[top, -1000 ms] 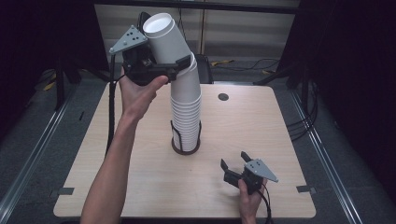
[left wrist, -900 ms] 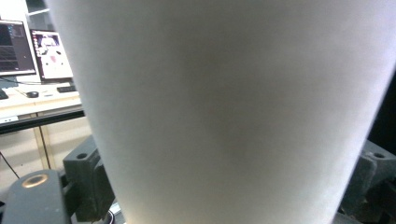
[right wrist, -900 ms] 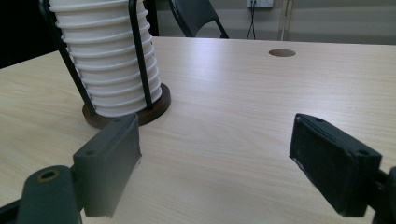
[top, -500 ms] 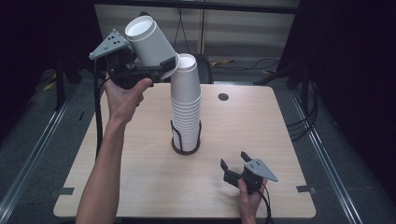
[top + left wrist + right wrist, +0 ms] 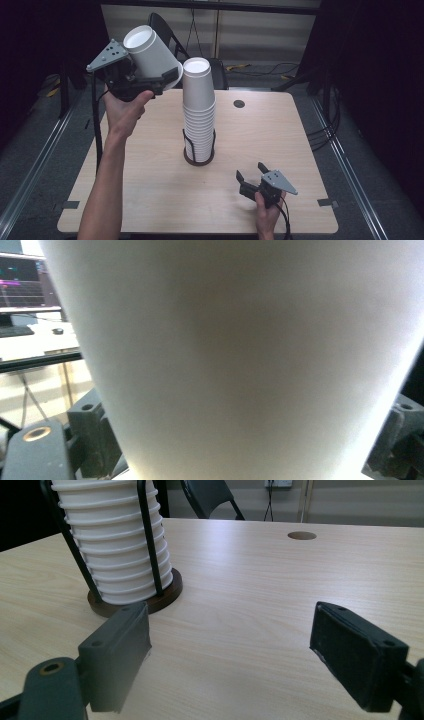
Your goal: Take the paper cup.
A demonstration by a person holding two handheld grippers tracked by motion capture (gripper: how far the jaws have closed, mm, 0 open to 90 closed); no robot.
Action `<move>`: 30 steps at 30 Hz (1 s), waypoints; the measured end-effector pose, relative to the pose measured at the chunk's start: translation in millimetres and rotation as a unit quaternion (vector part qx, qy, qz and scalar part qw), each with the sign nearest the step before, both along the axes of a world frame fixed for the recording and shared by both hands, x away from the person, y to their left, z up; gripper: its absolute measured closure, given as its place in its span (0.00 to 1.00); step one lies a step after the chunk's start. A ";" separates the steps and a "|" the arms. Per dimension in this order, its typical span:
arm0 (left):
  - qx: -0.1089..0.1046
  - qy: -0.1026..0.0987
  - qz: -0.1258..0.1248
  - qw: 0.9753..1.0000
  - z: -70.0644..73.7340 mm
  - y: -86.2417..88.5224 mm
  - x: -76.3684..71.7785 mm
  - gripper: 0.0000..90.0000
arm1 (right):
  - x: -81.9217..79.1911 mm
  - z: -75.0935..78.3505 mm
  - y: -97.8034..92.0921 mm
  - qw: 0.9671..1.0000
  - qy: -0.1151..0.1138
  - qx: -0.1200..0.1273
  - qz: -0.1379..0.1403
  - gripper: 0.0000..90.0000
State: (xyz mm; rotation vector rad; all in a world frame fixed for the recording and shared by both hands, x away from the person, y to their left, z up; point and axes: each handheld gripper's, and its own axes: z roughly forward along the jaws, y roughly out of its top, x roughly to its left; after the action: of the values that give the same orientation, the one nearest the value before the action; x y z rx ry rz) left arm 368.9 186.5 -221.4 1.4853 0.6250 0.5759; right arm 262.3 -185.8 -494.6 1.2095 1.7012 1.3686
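A tall stack of upturned white paper cups (image 5: 198, 107) stands in a black wire holder on a dark round base (image 5: 198, 159) at the middle of the table; it also shows in the right gripper view (image 5: 112, 545). My left gripper (image 5: 161, 74) is held high, left of the stack's top, shut on a single white cup (image 5: 150, 50) that tilts with its narrow end up and to the left. That cup (image 5: 240, 350) stands between the jaws in the left gripper view. My right gripper (image 5: 250, 171) rests open near the table's front edge, right of the stack, pads (image 5: 120, 655) empty.
The light wooden table (image 5: 285, 140) has a round cable hole (image 5: 239, 104) at the back right. A dark chair (image 5: 167, 32) stands behind the table. A desk with a monitor (image 5: 25, 285) shows past the cup in the left gripper view.
My left gripper has carried the single cup leftward and away from the stack's top, tilting it more. The right gripper has not moved.
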 end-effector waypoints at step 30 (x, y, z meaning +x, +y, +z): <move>0.022 0.064 0.026 0.997 -81.4 12.7 -25.9 0.13 | -1.0 0.1 0.9 1.000 -0.001 -0.004 -0.002 0.17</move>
State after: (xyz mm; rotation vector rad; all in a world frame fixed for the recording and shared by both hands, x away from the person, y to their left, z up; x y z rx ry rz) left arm 343.1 199.3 -302.8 1.5602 0.7566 0.5416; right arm 261.3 -184.9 -494.5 1.2053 1.7012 1.3593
